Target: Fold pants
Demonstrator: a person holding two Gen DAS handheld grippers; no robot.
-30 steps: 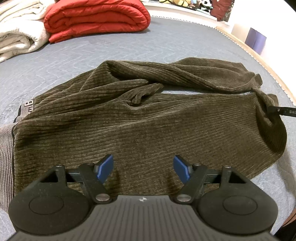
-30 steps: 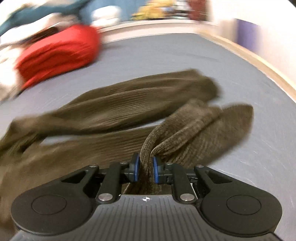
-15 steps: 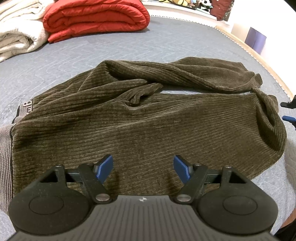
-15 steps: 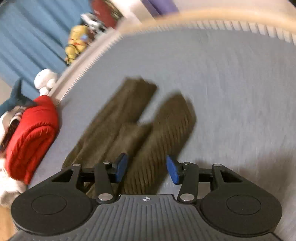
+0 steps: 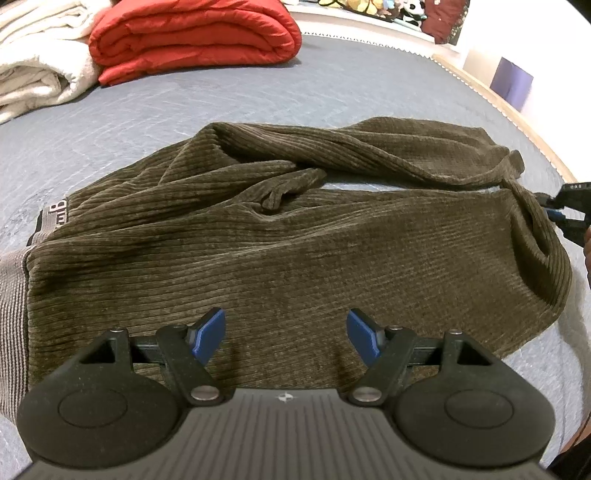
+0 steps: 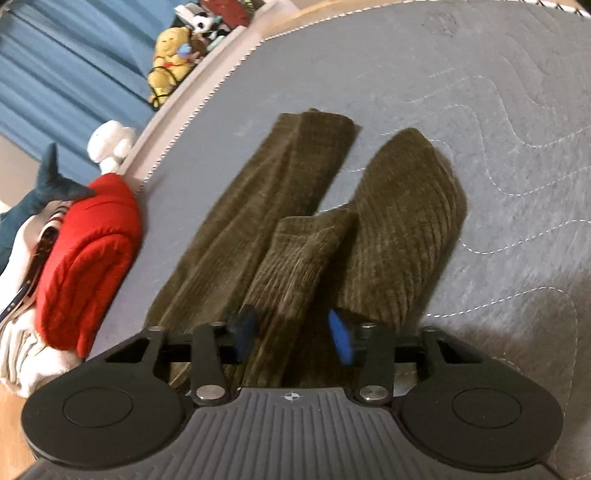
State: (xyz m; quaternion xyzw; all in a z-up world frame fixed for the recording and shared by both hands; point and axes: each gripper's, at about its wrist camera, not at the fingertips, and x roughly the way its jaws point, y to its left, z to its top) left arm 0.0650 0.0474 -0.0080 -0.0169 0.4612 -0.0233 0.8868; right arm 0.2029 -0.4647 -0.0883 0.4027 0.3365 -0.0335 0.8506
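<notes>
- Grey quilted bed carries everything: a folded red blanket and a cream blanket lie at the far side, well apart from the work.
- Brown corduroy pants lie spread across the bed, waistband to the left, both legs running to the right.
- Both legs lie side by side with a strip of bed showing between them (so no lengthwise fold yet, as I judge it); the crotch area is bunched and the near leg's cuff is turned back on itself.
- Left hand-held gripper hovers over the near leg, jaws wide apart, holding nothing.
- Right hand-held gripper sits at the cuff end, jaws apart with cloth lying between them, not clamped.
- Judgement: the task is at an early stage, and smoothing, laying one leg over the other and the crosswise folds are all left.
</notes>
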